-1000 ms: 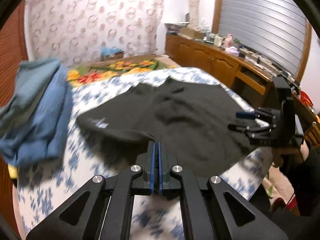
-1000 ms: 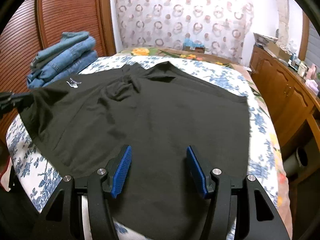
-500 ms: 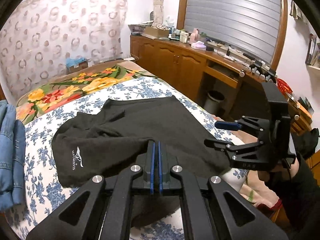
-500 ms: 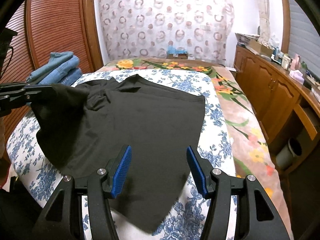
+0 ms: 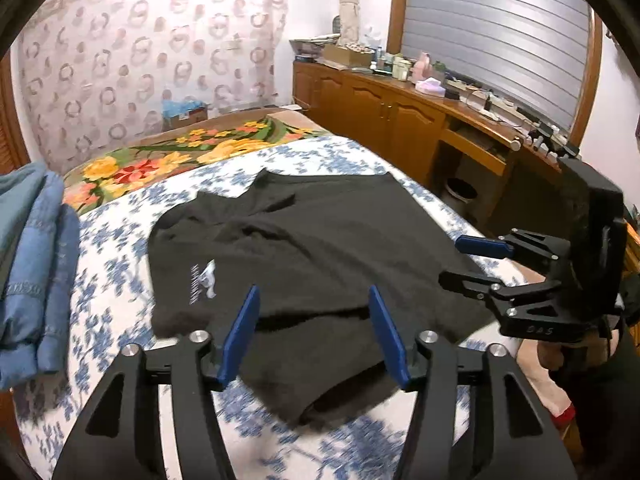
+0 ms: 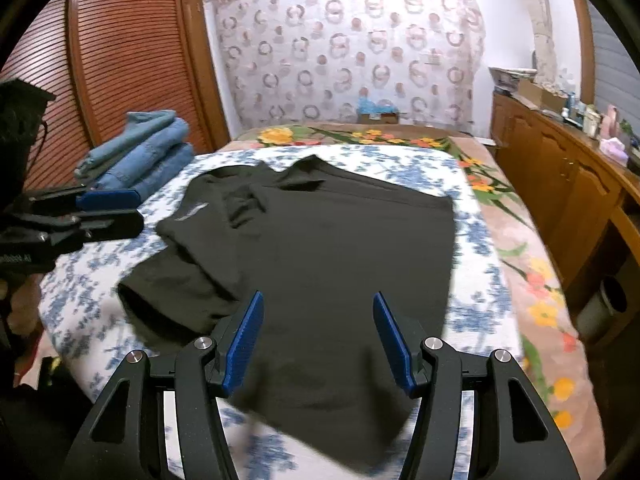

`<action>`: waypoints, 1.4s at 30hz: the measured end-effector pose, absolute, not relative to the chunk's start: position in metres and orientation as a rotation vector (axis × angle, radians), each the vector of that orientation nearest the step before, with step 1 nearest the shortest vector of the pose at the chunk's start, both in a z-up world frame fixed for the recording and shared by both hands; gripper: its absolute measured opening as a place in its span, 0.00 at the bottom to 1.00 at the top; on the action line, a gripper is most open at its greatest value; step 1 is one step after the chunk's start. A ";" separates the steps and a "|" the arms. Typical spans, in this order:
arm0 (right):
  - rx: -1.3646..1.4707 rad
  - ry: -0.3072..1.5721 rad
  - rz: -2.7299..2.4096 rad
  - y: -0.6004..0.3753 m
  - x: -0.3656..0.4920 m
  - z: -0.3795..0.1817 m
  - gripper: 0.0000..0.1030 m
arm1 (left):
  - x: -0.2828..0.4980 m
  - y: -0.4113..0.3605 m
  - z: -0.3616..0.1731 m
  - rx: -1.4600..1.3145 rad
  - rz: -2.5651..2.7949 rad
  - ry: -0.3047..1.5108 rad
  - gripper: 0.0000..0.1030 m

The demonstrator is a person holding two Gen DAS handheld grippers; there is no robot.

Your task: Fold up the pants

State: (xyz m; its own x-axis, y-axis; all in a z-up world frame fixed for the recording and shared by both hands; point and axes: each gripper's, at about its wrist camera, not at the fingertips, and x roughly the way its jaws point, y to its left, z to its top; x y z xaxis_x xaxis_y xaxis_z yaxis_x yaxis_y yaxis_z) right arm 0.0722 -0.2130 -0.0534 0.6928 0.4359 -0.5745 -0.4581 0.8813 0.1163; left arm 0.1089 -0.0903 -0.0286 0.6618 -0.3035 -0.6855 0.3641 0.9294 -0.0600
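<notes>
The black pants (image 6: 320,248) lie spread on the bed (image 6: 476,240), one side already doubled over so a flap with a small white logo (image 5: 202,280) faces up and a loose tuck bulges at the near edge. Both grippers hang just above the pants with nothing in them. The left gripper (image 5: 314,330) has its blue fingers (image 5: 240,330) spread wide over the near edge of the flap; the right gripper (image 6: 318,338) is just as wide open over the broad flat part of the pants. Seen from the left camera, it floats off the pants' right edge, fingers apart. My guess is that the hands are open because one fold is laid and each is looking for its next pinch — probably a hem or corner on either side, so the cloth can be lifted evenly. The rumpled ridge near the flap may want smoothing first, or the next fold will trap it. To the left of the pants sits a stack of folded jeans (image 6: 140,152), likely the done pile, kept clear of the working patch; beyond the pants a flowered blanket (image 5: 192,152) covers the head of the bed.
</notes>
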 end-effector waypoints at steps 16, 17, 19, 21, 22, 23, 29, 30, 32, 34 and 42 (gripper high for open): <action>-0.053 0.683 0.632 -0.168 0.076 -0.071 0.47 | 0.102 -0.054 -0.097 0.054 -0.313 0.905 0.62; -0.051 0.689 0.636 -0.170 0.076 -0.071 0.46 | 0.101 -0.054 -0.099 0.050 -0.314 0.908 0.62; -0.052 0.701 0.639 -0.169 0.076 -0.074 0.43 | 0.100 -0.055 -0.100 0.052 -0.312 0.900 0.62; -0.048 0.712 0.645 -0.169 0.077 -0.075 0.39 | 0.099 -0.056 -0.100 0.051 -0.311 0.896 0.63; -0.045 0.716 0.652 -0.169 0.078 -0.075 0.36 | 0.100 -0.056 -0.099 0.049 -0.310 0.895 0.63; -0.044 0.716 0.658 -0.170 0.079 -0.074 0.31 | 0.099 -0.056 -0.099 0.046 -0.309 0.894 0.63; -0.039 0.675 0.674 -0.175 0.074 -0.068 0.07 | 0.096 -0.051 -0.090 0.028 -0.306 0.854 0.63; -0.040 0.657 0.670 -0.177 0.072 -0.066 0.06 | 0.094 -0.051 -0.087 0.026 -0.306 0.844 0.63; -0.046 0.623 0.656 -0.184 0.064 -0.059 0.06 | 0.093 -0.050 -0.081 0.015 -0.306 0.825 0.63; -0.047 0.591 0.641 -0.192 0.056 -0.050 0.06 | 0.092 -0.049 -0.076 0.005 -0.306 0.810 0.63; -0.028 0.517 0.554 -0.240 0.032 -0.026 0.06 | 0.094 -0.053 -0.073 0.007 -0.314 0.806 0.63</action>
